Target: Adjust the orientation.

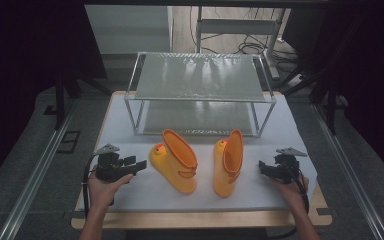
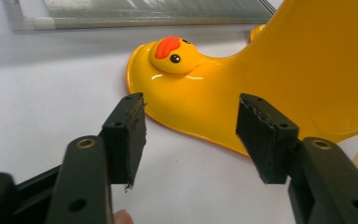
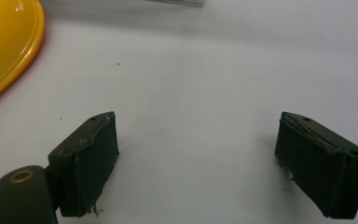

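Left boot (image 1: 174,161): on its side, mid-bench (image 1: 130,195).
Right boot (image 1: 228,161): beside it, apart.
Shelf rack (image 1: 200,92): behind both.
Left hand-held gripper (image 1: 137,166): jaws apart, near left boot.
Right hand-held gripper (image 1: 263,166): jaws apart, empty.

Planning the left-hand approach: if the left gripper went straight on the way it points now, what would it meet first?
Probably the nearer yellow duck boot, lying on its side on the white mat. The left gripper is open and faces the boot's foot just below the duck face; nothing lies between, though depth is hard to judge.
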{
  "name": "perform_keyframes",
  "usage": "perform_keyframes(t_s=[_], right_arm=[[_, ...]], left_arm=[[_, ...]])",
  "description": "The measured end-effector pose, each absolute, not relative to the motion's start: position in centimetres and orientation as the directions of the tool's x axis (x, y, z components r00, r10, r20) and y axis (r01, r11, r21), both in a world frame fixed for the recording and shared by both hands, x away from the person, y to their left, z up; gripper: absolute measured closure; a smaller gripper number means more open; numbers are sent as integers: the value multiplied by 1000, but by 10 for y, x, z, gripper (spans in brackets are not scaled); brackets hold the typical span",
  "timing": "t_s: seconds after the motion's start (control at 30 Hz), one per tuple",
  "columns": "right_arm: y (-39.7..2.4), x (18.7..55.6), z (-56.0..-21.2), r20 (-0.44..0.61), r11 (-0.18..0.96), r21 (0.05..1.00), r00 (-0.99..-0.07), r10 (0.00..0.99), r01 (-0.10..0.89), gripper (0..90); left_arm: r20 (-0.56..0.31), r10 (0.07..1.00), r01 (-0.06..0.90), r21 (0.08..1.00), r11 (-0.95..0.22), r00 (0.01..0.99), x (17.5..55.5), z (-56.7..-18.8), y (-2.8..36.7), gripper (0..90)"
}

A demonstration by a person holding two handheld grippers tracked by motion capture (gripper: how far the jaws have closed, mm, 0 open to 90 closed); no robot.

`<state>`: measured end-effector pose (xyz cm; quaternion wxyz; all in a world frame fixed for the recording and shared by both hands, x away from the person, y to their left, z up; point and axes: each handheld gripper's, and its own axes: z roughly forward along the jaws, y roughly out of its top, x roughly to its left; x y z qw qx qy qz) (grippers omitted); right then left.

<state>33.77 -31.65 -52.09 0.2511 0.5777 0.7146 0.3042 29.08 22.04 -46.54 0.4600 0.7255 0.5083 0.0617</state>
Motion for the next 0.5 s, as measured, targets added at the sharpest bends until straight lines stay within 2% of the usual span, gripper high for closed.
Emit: perform_keyframes(t_s=[0.1, 0.13, 0.2, 0.27, 0.33, 0.4, 0.5], right_arm=[[-317, 337, -521, -9, 151, 725, -210, 978, 672, 137], [-317, 334, -521, -8, 155, 727, -217, 976, 669, 148], [-318, 333, -521, -8, 158, 727, -223, 975, 668, 155], [-318, 328, -520, -14, 170, 731, -234, 972, 661, 189], [-319, 323, -520, -13, 184, 737, -260, 966, 650, 249], [-319, 322, -520, -11, 188, 739, -268, 963, 646, 272], [-320, 317, -518, -7, 208, 747, -306, 952, 631, 491]], left_arm=[[-380, 795, 681, 730, -56, 473, 290, -466, 220, 462], [-380, 795, 682, 730, -57, 474, 290, -466, 220, 520], [-379, 797, 686, 725, -60, 471, 290, -467, 219, 546], [-381, 798, 688, 724, -57, 467, 289, -467, 219, 604], [-379, 797, 689, 722, -63, 471, 289, -468, 218, 625], [-378, 792, 689, 721, -73, 479, 288, -468, 216, 632], [-369, 790, 691, 716, -94, 490, 289, -470, 212, 643]])
